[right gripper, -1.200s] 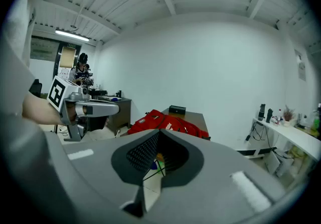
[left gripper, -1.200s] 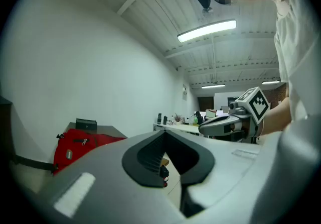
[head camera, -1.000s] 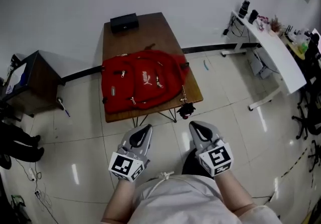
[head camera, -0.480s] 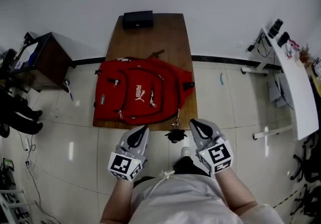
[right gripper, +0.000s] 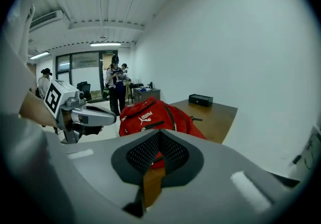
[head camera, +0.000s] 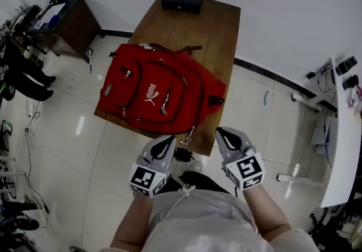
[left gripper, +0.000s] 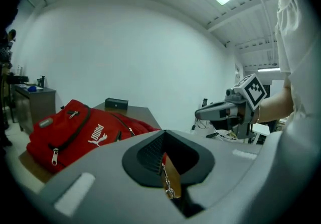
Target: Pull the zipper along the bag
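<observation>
A red backpack (head camera: pixel 155 90) lies flat on the near end of a brown wooden table (head camera: pixel 209 25), its front pockets up and several silver zipper pulls (head camera: pixel 164 104) showing. A dark charm (head camera: pixel 184 153) hangs from it over the table's near edge. My left gripper (head camera: pixel 166 142) is shut and empty, just short of that edge beside the charm. My right gripper (head camera: pixel 224 134) is shut too, holding nothing, near the table's right corner. The left gripper view shows the backpack (left gripper: pixel 75 127) ahead to the left. In the right gripper view the backpack (right gripper: pixel 150 115) lies straight ahead.
A black box (head camera: pixel 182 1) sits at the table's far end by the white wall. A dark cabinet (head camera: pixel 68 16) stands to the left and a white desk (head camera: pixel 339 149) to the right. People (right gripper: pixel 116 80) stand far back in the room.
The table and backpack have come closer and now lie right in front of both grippers. Both grippers have stayed shut and side by side.
</observation>
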Demonstrator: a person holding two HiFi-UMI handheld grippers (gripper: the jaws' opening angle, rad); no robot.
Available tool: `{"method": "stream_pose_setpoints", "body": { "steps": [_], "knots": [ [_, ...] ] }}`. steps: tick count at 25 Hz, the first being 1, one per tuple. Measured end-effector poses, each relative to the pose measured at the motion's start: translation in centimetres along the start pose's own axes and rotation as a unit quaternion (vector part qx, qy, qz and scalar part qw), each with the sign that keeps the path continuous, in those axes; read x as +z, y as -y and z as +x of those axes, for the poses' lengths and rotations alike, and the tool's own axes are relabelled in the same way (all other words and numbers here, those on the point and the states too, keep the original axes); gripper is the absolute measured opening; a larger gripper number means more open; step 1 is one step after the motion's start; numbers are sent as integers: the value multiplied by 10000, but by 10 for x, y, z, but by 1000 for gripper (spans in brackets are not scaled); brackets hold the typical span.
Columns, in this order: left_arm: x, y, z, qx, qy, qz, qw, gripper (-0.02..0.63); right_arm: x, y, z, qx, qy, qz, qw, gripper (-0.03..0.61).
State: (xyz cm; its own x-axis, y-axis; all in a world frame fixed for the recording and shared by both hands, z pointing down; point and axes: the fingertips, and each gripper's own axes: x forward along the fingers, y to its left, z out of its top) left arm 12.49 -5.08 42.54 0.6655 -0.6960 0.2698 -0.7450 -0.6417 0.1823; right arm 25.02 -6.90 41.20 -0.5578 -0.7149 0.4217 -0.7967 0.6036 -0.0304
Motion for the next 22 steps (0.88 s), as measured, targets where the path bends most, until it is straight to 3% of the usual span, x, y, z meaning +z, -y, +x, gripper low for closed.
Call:
{"method": "stream_pose_setpoints", "body": {
  "steps": [7, 11, 17, 22],
  "knots": [
    [-59, -6, 26, 238, -693, -658, 9951, 10, -11, 5, 47, 719, -367, -181, 9966, 5],
    [-101, -3, 48, 185, -1221, -1098, 9863, 106, -41, 8, 77, 971, -800, -71, 9920, 5],
    [-144, 0, 83, 199, -1997, -1237, 9718, 138, -91, 19, 115, 1035, -1407, 94, 9846, 5],
    [-165, 0, 95, 244, -2560, -1237, 9584, 163, -107, 23, 143, 1091, -1715, 32, 9791, 5]
  ]
}}
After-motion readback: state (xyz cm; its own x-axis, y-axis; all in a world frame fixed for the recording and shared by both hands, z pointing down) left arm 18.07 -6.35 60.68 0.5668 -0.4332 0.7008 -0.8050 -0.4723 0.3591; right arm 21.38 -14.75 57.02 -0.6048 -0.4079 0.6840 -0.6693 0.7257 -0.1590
